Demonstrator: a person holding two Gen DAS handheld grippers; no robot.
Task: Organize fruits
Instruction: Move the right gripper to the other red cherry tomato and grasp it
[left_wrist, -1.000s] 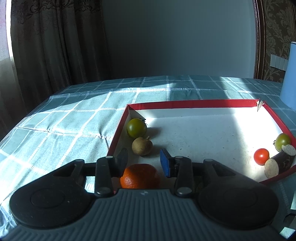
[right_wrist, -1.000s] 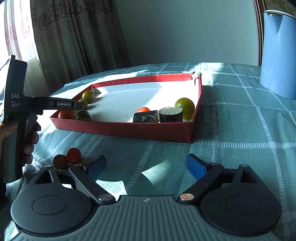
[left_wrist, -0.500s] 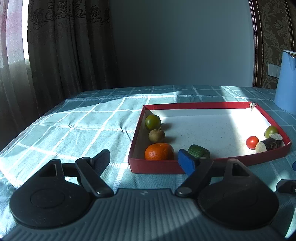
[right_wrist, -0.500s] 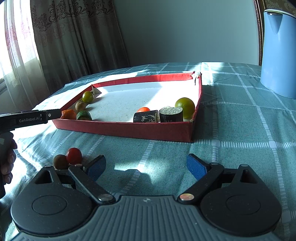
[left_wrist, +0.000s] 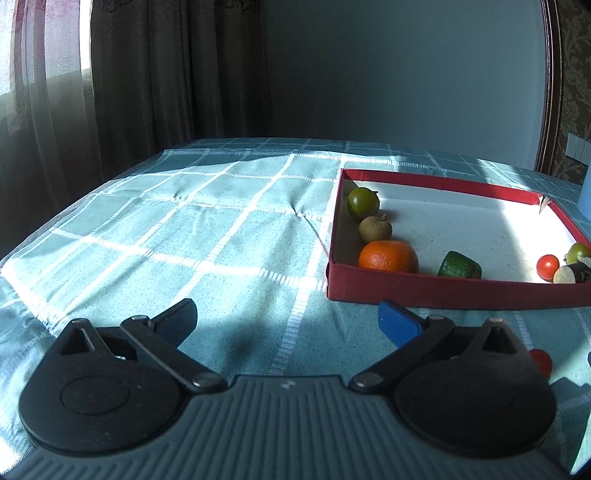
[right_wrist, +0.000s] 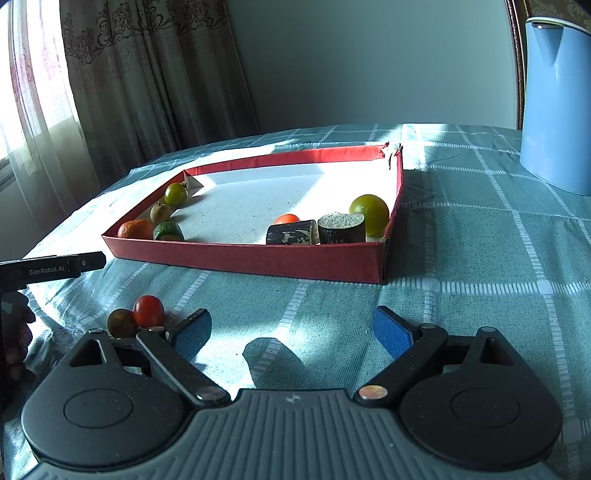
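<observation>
orange (left_wrist: 388, 255) was released in tray (left_wrist: 443, 293) near corner | left gripper (left_wrist: 288, 319) jaws were just opened, nothing between, pulled back | right gripper (right_wrist: 291, 330) was held open, empty | tomato (right_wrist: 148, 311) was left on cloth

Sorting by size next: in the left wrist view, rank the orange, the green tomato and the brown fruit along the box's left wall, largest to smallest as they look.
1. orange, though nearest the camera
2. green tomato
3. brown fruit, only slightly smaller, so unsure
</observation>
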